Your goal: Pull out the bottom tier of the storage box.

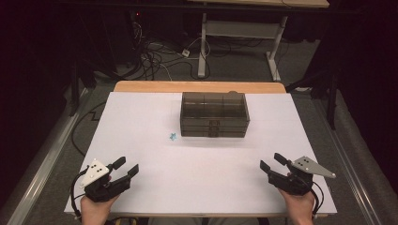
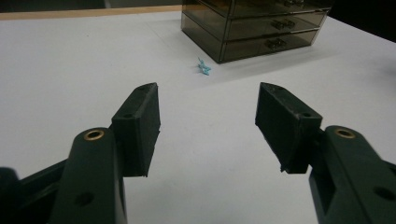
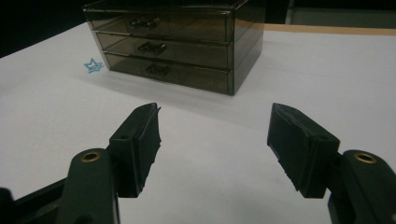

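Note:
A smoky transparent three-drawer box (image 1: pixel 214 114) stands at the middle back of the white table, all drawers shut; it also appears in the left gripper view (image 2: pixel 254 28) and the right gripper view (image 3: pixel 175 44). A small light-blue star-shaped clip (image 1: pixel 173 137) (image 2: pixel 203 68) (image 3: pixel 93 65) lies flat on the table just left of the box's front. My left gripper (image 1: pixel 126 167) (image 2: pixel 208 128) rests near the front left corner, open and empty. My right gripper (image 1: pixel 273 162) (image 3: pixel 215 140) sits near the front right corner, open and empty too.
The white tabletop (image 1: pixel 197 173) has a wooden strip (image 1: pixel 199 86) along its far edge. Beyond it are a desk frame (image 1: pixel 239 33) and tangled cables (image 1: pixel 159 56) on the floor. A hand holds each gripper at the front edge.

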A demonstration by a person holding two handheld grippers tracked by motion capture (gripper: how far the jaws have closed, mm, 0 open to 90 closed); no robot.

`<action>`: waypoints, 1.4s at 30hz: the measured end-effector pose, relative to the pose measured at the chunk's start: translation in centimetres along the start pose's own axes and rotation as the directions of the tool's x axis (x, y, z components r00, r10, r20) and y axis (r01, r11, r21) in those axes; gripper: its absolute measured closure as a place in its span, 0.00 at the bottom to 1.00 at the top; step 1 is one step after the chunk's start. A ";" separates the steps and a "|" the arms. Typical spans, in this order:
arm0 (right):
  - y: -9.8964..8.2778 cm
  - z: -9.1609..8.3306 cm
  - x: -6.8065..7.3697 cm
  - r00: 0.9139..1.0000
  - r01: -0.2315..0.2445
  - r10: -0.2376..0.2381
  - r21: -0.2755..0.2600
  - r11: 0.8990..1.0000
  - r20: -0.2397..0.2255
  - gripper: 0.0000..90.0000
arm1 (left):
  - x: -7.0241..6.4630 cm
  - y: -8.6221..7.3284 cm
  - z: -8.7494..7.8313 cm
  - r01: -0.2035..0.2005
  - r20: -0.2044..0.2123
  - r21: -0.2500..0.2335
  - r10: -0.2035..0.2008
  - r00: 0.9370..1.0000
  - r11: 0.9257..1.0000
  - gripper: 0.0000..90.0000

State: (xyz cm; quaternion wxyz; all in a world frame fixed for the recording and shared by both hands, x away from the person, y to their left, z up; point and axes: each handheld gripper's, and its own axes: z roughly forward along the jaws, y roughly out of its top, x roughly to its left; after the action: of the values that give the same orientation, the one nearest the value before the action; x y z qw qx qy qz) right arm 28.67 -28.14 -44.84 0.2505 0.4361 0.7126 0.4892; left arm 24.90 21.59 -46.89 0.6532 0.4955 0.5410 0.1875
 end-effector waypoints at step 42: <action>3.2 5.5 2.8 0.994 0.036 -0.022 0.130 0.991 -0.106 0.46 | -0.6 -0.1 0.4 0.067 0.006 -0.059 -0.067 0.998 0.996 0.43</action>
State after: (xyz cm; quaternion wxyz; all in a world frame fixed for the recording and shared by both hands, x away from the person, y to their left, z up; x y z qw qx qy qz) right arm 32.86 -22.64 -43.91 0.1906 0.4151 0.7617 0.4596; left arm 24.97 20.90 -46.70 0.6744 0.4579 0.5504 0.1804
